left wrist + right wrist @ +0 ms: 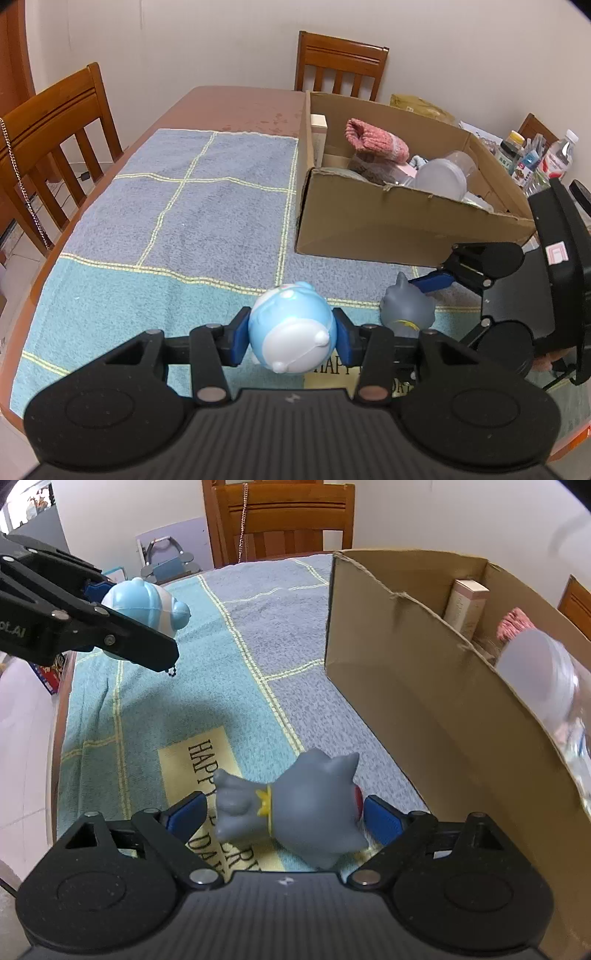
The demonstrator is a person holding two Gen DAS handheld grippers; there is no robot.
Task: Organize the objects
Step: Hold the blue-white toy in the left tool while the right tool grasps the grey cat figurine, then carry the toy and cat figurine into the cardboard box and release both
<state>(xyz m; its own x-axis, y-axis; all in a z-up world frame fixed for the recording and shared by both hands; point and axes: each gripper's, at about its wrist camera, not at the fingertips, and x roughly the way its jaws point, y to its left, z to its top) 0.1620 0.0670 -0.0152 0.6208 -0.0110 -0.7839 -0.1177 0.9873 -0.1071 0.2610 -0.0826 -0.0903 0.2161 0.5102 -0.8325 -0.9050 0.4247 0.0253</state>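
Blue pads are clamped on the pale blue round toy by the left gripper; the toy is held lifted clear of the towel, seen from the right wrist as suspended above the cloth. Likely staged for a drop into the cardboard box, which is set just beside, on the right half of the table.

The grey figure is straddled by the right gripper, jaws wide. It is lying on its side on the towel over the printed yellow patch, near the box wall. No firm pad contact is seen on either side, so it is judged not yet gripped; the pads appear positioned for closing across the body.

The box already holds a pink knit item, a clear plastic jar and a slim carton, so it is read as the collection point.
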